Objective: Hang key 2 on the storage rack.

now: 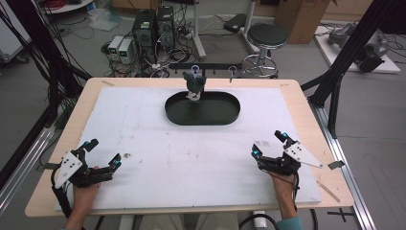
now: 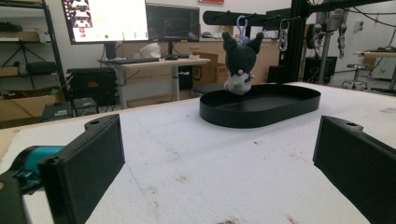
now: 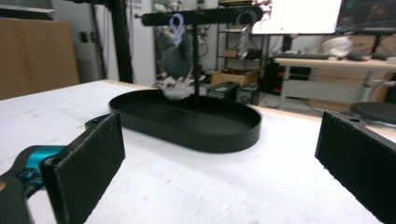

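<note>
Plush [image 1: 195, 82] hangs by its clip from the rack bar [image 1: 210, 65] over the black tray [image 1: 225, 113] at the counter's [image 1: 297, 103] far edge. Left gripper [image 1: 102, 154] and right gripper [image 1: 267, 143] both released, empty, near corners, well apart from tray.

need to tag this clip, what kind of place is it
Most likely a robotics or research lab: desktop computers with tangled cables on the floor, monitors on a desk, and a black frame around the padded table.
</note>
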The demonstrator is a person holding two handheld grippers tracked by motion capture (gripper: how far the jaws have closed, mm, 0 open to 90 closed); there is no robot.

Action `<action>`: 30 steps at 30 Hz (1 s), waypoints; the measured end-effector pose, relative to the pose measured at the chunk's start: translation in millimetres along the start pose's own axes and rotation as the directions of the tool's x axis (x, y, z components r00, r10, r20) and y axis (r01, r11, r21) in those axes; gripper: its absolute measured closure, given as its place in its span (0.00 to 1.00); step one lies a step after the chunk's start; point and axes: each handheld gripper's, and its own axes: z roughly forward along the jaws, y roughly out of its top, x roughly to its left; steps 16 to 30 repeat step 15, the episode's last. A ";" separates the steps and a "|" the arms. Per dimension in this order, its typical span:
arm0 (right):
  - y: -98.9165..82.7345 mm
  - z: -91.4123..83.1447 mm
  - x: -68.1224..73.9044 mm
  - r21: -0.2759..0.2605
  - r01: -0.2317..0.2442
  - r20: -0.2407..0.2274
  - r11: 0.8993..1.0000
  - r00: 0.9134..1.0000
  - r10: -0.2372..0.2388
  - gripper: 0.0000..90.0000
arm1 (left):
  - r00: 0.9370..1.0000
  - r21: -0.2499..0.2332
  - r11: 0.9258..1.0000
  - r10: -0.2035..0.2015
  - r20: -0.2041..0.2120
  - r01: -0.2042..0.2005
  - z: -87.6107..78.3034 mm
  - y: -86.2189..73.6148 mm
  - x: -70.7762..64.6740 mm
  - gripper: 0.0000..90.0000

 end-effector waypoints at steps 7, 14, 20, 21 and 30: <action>-17.2 3.5 6.6 0.051 0.019 -0.044 0.999 0.999 -0.017 0.01 | 1.000 -0.001 1.000 0.001 0.000 -0.001 0.1 0.0 -0.4 0.03; -18.8 5.7 8.1 0.080 0.027 -0.045 0.996 0.999 -0.023 0.01 | 1.000 -0.003 1.000 0.002 0.001 -0.002 -0.4 -0.1 -0.6 0.03; -18.9 5.4 7.9 0.072 0.034 -0.042 0.997 0.999 -0.031 0.01 | 1.000 -0.002 1.000 0.004 0.001 -0.004 -0.5 -0.1 -0.4 0.03; -18.9 5.4 7.9 0.072 0.034 -0.042 0.997 0.999 -0.031 0.01 | 1.000 -0.002 1.000 0.004 0.001 -0.004 -0.5 -0.1 -0.4 0.03; -18.9 5.4 7.9 0.072 0.034 -0.042 0.997 0.999 -0.031 0.01 | 1.000 -0.002 1.000 0.004 0.001 -0.004 -0.5 -0.1 -0.4 0.03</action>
